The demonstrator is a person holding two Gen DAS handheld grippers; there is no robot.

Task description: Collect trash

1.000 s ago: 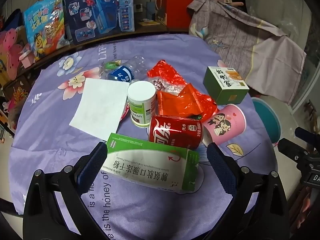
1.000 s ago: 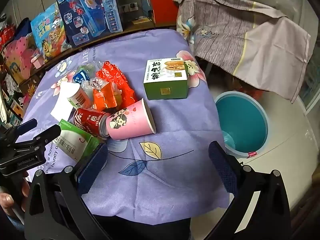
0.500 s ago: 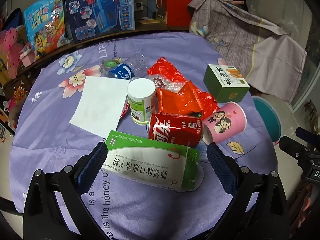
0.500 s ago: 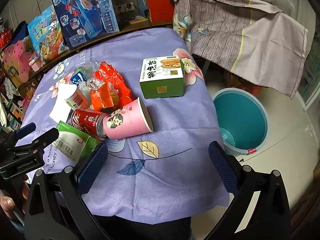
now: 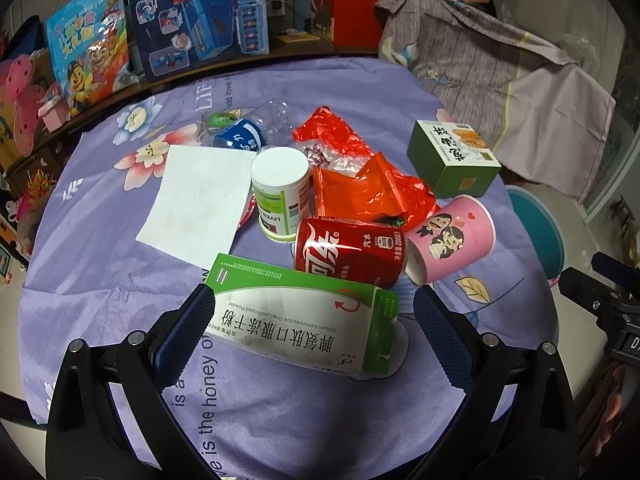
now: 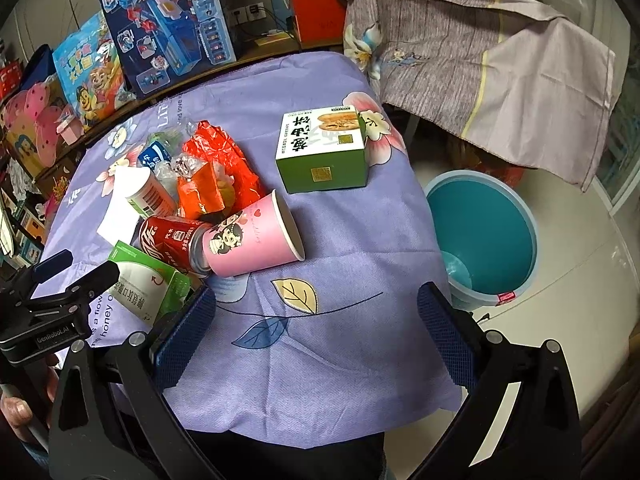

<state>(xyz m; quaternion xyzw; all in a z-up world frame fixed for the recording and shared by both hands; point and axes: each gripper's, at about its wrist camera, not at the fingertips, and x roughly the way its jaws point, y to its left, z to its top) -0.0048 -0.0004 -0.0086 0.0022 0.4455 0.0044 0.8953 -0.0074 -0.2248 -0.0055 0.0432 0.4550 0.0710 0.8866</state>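
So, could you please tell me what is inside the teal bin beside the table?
The teal bin looks nearly empty: only a pale liner or bag shows against its near wall. The floor of the bin under that is covered.

can (image 5: 350,250) behind medicine box (image 5: 300,326) | cup (image 5: 452,240) right, seemingly touching can | bin (image 6: 482,236) beside table (image 6: 340,340)

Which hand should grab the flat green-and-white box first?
Left. The left hand-held gripper is open with the flat green-and-white cardboard box right between its fingers; the right hand-held gripper faces bare cloth.
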